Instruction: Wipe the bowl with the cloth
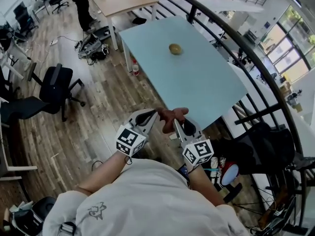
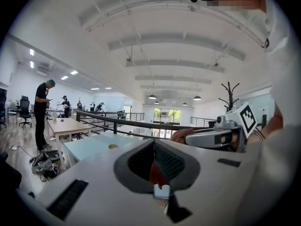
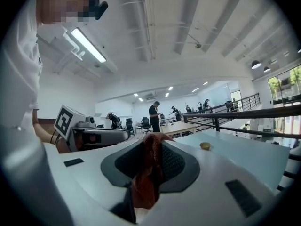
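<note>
R hand-held gripper is clamped on a rust-red cloth; L hand-held gripper is pinched shut on its other end. Both are held well short of the bowl, set mid-desk. Wiping judged not begun: approach, contact & wipe left.

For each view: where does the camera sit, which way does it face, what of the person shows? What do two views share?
Head view: on the head, steeply down at the table; shirt, forearms, left gripper, right gripper.
Left gripper view: on that gripper, along its jaws toward the bowl; shirt.
Right gripper view: likewise; shirt.
Both share bowl and cloth.
</note>
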Available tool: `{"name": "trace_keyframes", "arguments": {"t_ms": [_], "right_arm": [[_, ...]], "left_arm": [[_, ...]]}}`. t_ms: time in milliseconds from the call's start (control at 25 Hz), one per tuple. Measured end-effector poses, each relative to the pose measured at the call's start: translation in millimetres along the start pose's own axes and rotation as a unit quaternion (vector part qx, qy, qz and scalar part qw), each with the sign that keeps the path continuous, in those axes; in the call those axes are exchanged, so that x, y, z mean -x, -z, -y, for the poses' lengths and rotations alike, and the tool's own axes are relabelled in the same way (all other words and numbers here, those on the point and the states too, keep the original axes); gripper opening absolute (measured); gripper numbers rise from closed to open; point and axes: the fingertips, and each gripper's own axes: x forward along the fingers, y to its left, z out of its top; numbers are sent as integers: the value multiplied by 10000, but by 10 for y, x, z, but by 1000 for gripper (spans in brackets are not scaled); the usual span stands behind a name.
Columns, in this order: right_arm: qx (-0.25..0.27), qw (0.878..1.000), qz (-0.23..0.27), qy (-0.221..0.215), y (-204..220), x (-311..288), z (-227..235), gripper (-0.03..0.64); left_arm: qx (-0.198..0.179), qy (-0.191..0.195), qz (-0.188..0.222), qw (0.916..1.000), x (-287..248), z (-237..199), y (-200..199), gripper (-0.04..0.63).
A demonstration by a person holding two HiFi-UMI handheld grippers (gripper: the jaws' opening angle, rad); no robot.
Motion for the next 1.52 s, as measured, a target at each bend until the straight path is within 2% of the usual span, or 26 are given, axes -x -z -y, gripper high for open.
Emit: {"name": "trace_keyframes", "arguments": {"t_ms": [160, 320, 600, 840, 1000, 1200, 1520], "right_arm": [[-23, 10000, -67, -23, 2, -468, 158, 106], [62, 9999, -150, 20, -79, -1015, 254, 106], [48, 9995, -50, 314, -281, -1993, 320, 106], [31, 9972, 97, 741, -403, -2582, 509, 106], [82, 9969, 7, 783, -432, -2821, 713, 106], [-5, 9959, 29, 902, -445, -3124, 1228, 106], [-60, 9937, 136, 1107, -667, -3290, 2129, 106]], "left_arm": [[142, -88, 9, 9999, -148, -456, 13, 14], [155, 17, 62, 9999, -302, -992, -78, 14], [16, 370, 41, 9993, -482, -1979, -334, 14], [-25, 624, -52, 9980, -725, -2636, -402, 14], [59, 721, -69, 9974, -1004, -2874, -415, 14], [126, 854, -195, 9961, -1566, -3141, -379, 14], [-27, 1140, -453, 9924, -2593, -3324, -535, 14]]}}
